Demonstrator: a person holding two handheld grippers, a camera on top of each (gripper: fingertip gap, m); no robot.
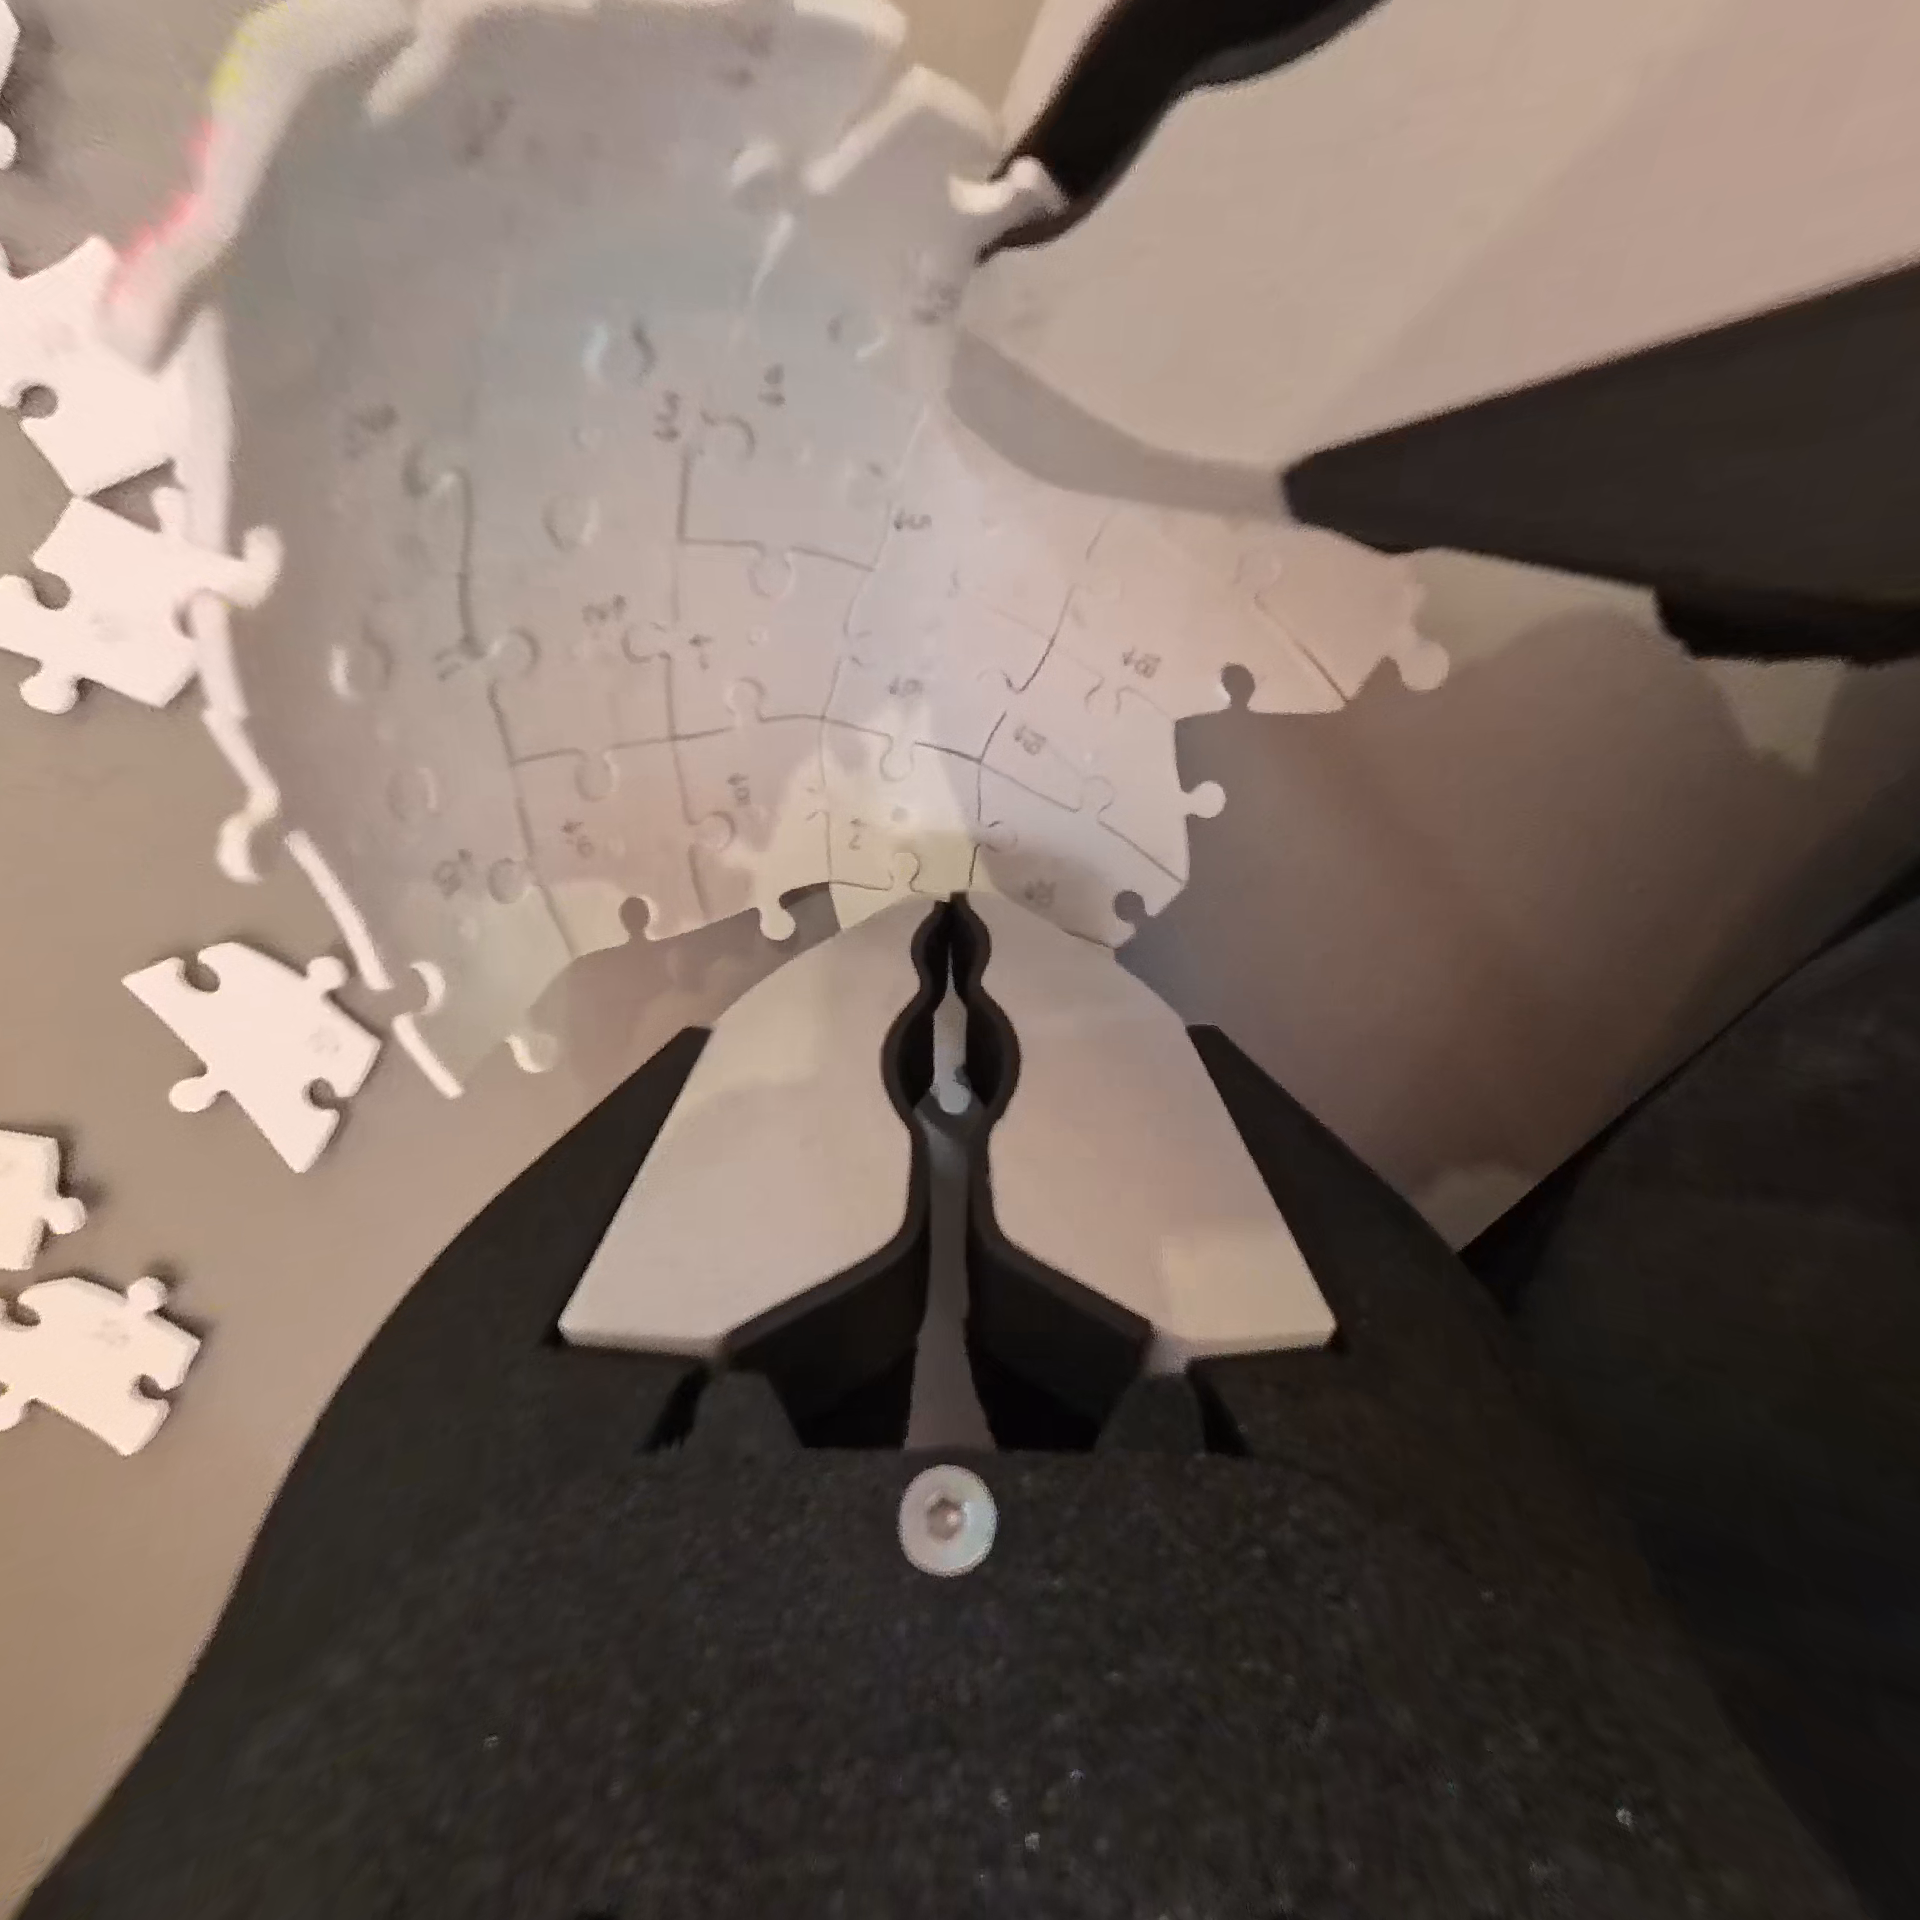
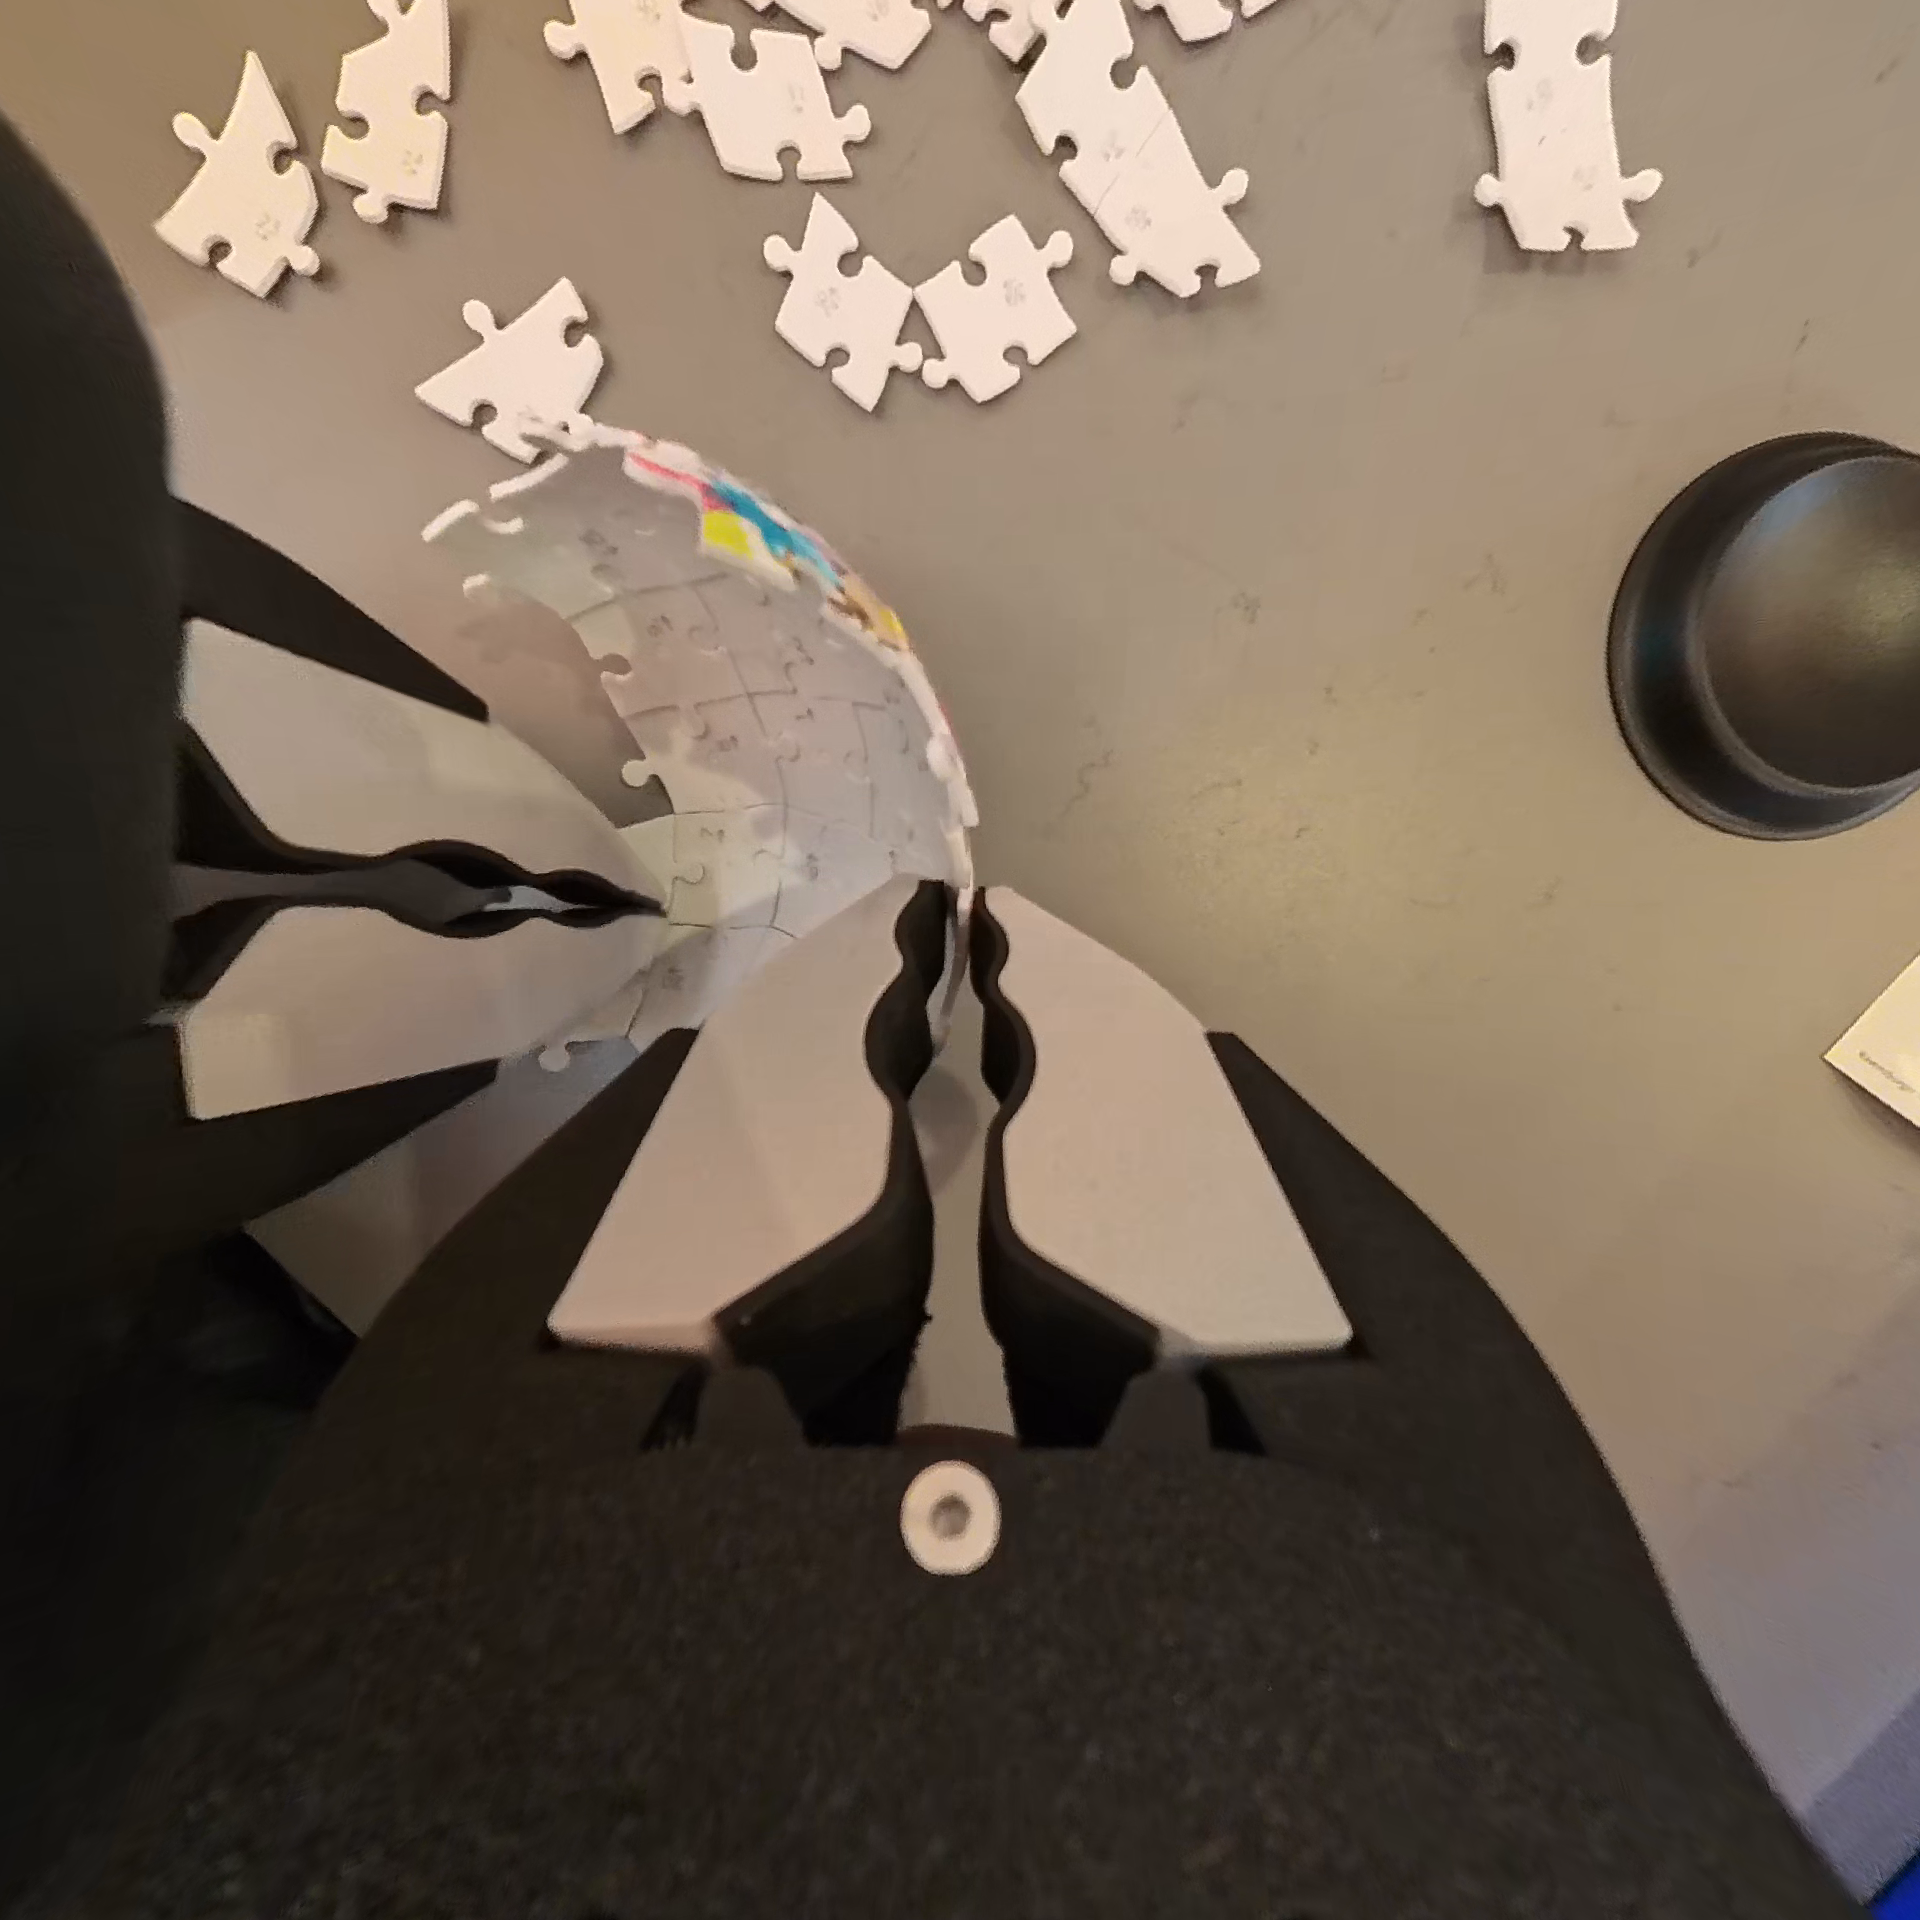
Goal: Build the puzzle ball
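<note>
The partly built puzzle ball (image 1: 644, 540) is a curved shell of joined pieces, its white inner side facing me, held above the grey table. My left gripper (image 1: 951, 909) is shut on the shell's lower edge. In the right wrist view the shell (image 2: 769, 727) shows a coloured outer side at its top. My right gripper (image 2: 961, 904) is shut on the shell's right edge. The left gripper (image 2: 649, 904) pinches the shell from the left there. The right gripper (image 1: 997, 197) shows at the top of the left wrist view, on the rim.
Several loose white puzzle pieces (image 2: 997, 312) lie on the grey table (image 2: 1351, 935) beyond the shell, more at the left (image 1: 260, 1039). A black round stand (image 2: 1787, 634) sits at the right. A white card (image 2: 1881, 1049) lies at the right edge. From my right tips it is roughly 25 cm to the white card (image 2: 1881, 1049); from my left, 30 cm.
</note>
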